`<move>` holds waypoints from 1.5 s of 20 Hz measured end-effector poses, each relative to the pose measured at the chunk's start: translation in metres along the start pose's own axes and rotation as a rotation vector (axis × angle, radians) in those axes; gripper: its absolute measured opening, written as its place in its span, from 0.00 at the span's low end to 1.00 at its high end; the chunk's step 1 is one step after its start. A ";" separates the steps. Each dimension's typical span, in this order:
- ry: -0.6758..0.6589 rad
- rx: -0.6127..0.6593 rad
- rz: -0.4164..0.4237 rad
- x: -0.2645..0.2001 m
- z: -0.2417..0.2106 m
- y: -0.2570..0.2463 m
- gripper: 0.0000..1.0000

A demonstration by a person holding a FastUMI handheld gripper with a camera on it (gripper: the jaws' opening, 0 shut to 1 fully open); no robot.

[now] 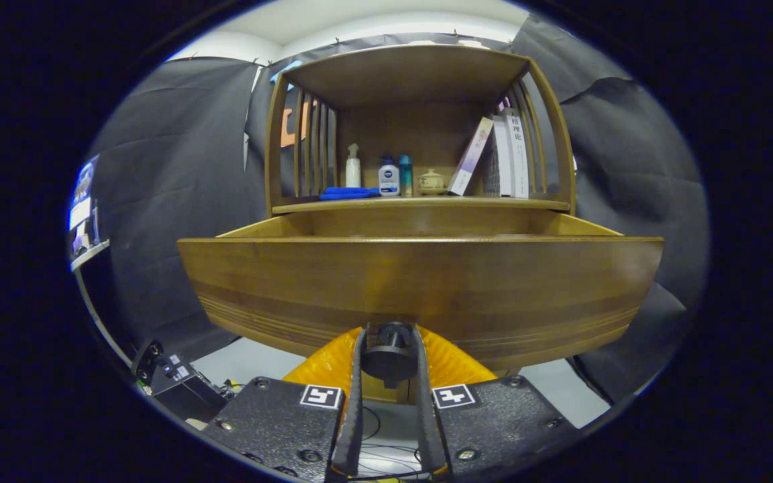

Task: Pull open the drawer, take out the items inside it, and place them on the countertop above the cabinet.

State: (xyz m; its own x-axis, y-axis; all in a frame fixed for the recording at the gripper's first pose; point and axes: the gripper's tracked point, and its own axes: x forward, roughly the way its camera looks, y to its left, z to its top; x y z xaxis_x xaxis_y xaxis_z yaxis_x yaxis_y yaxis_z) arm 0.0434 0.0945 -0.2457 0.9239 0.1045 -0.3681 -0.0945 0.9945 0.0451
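My claw (390,349) clamped on dark round knob (388,354), both fingers pressing its sides. Knob sits on front of wooden drawer (420,285), directly ahead, pulled partway out of cabinet. Drawer front broad, brown, banded grain; contents hidden from me. Worktop (420,204) above carries blue cloth (348,193), bottles (388,178), small pot (431,181), leaning books (502,155).

The claw (390,359) pinches the dark knob (390,355) of the pulled-out wooden drawer (420,288) between its 2 fingers. Beyond, the surface (420,204) carries a blue cloth (349,193), bottles (388,178) and leaning books (500,157).
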 end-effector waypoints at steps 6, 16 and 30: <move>0.054 -0.002 0.003 -0.009 0.000 -0.001 0.43; 0.026 0.035 0.144 -0.048 0.098 0.025 0.82; 0.458 0.000 0.111 0.045 0.123 -0.010 0.92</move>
State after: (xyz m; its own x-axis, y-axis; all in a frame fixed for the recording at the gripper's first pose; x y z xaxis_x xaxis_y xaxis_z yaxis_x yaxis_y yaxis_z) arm 0.1314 0.0883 -0.1486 0.6497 0.2023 -0.7328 -0.1833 0.9772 0.1072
